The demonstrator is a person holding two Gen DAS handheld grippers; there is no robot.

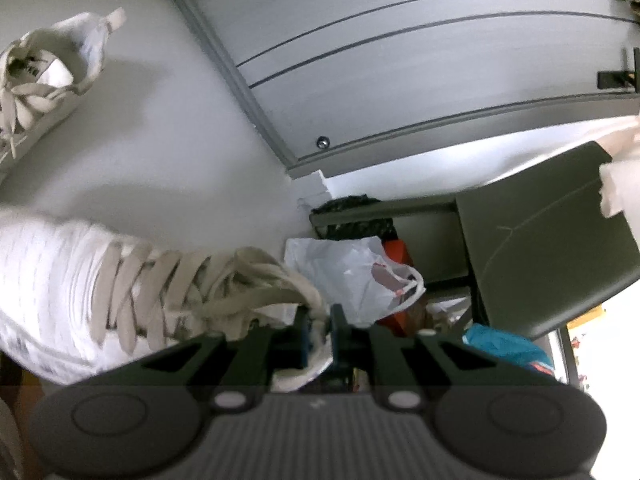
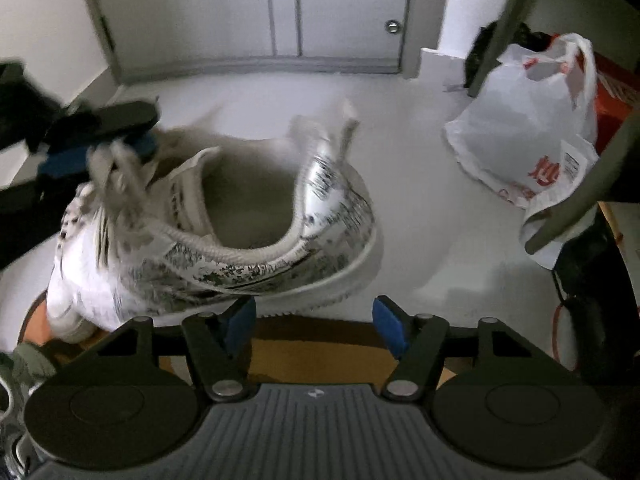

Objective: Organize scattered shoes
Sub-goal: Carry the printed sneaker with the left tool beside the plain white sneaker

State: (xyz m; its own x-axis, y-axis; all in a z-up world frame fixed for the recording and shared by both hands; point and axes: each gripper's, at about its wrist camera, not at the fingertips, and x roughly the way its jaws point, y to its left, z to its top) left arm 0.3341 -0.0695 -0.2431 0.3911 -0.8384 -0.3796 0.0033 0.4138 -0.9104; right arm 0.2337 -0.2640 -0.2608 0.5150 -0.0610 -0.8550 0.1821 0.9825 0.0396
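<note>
The left tongs [image 1: 320, 330] are clamped on the laces and tongue of a white low-top sneaker with grey printed markings [image 2: 216, 232], the blue pads squeezed tight with the bunched beige flat laces [image 1: 256, 280] caught between them. In the left wrist view the shoe runs away from the tongs toward the left edge, its long axis lying roughly sideways across the picture, the toe end at the far left and blurred.

In the right wrist view the same sneaker sits just beyond the right tongs [image 2: 314, 326], slightly left of their centre, over the pale floor [image 2: 420, 240]. Its toe points to the near left, its heel with the pull tab to the far right, and its mouth faces up toward the camera. The long axis slants from near left to far right. The right tongs stand apart, their blue pads [image 2: 240, 320] spread with nothing between them; the shoe's sole edge lies close beyond the left pad, and whether it touches cannot be told.

A second white lace-up sneaker [image 1: 44, 80] rests on the floor at the far left of the left wrist view, well apart from the held one. A white plastic carrier bag with red print [image 2: 524, 132] slumps at the right, beside a dark metal frame [image 2: 508, 28]. Grey cabinet doors [image 2: 280, 12] close the far side.
</note>
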